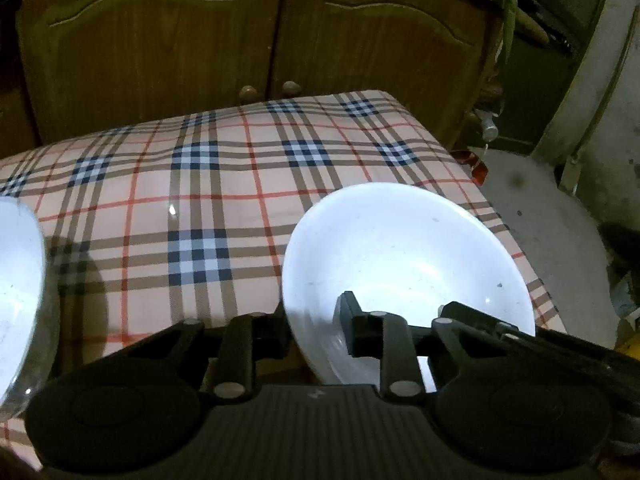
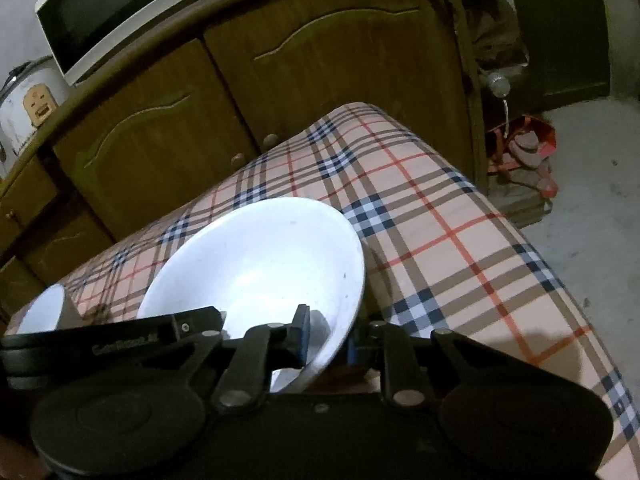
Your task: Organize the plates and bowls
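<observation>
A white bowl (image 1: 404,252) sits on the plaid tablecloth (image 1: 192,184) near the table's right edge. My left gripper (image 1: 316,322) is shut on its near-left rim, one finger inside the bowl and the other outside. My right gripper (image 2: 332,334) is shut on the opposite rim of the same bowl (image 2: 260,264), again with one finger in and one out. Each gripper's black finger shows at the edge of the other's view. A second white bowl (image 1: 18,280) stands apart at the table's left, seen small in the right wrist view (image 2: 40,312).
A brown wooden cabinet (image 1: 168,60) with two knobbed doors stands right behind the table. On its top are a microwave (image 2: 116,4) and a rice cooker (image 2: 28,100). A red bag (image 2: 524,144) lies on the grey floor past the table's right edge.
</observation>
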A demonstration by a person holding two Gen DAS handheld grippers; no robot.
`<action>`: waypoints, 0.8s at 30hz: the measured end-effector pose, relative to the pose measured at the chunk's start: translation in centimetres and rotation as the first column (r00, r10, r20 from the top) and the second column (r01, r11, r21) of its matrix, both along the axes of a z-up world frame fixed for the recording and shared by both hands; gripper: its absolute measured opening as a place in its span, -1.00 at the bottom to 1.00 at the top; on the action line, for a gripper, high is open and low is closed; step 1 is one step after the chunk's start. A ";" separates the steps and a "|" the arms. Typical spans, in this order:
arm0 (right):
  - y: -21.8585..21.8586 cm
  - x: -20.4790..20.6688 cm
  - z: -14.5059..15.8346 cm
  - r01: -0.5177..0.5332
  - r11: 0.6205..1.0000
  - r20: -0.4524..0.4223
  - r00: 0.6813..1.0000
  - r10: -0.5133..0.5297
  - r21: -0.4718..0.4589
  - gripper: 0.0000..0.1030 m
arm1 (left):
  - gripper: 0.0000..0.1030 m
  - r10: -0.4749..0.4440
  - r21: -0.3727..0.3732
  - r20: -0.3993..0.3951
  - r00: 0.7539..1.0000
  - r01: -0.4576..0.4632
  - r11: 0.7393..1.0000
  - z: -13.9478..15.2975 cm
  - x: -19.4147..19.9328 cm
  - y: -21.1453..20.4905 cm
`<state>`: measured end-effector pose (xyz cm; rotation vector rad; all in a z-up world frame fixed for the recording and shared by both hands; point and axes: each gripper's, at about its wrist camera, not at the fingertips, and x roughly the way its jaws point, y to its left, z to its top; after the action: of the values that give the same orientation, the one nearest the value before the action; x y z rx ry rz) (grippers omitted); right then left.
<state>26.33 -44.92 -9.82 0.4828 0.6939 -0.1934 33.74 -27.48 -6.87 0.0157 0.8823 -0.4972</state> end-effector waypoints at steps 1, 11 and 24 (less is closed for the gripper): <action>0.0 -0.3 0.1 0.001 1.000 0.000 1.000 -0.001 0.005 -0.55 | -0.57 -0.003 -0.001 0.003 1.000 0.003 1.000 0.2 -0.2 0.1; 0.6 -3.4 2.8 0.027 0.998 0.020 0.999 -0.026 -0.053 -0.55 | -0.58 -0.040 -0.008 0.038 0.998 0.040 0.999 2.6 -3.4 -0.4; 1.6 -8.2 6.6 0.050 0.994 0.053 0.998 -0.045 -0.101 -0.55 | -0.56 -0.066 -0.014 0.089 0.994 0.067 0.998 5.5 -7.8 -0.7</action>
<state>18.14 -43.27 -3.26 0.4050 0.6201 -0.2595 25.92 -28.20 -1.35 0.0513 0.7929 -0.5620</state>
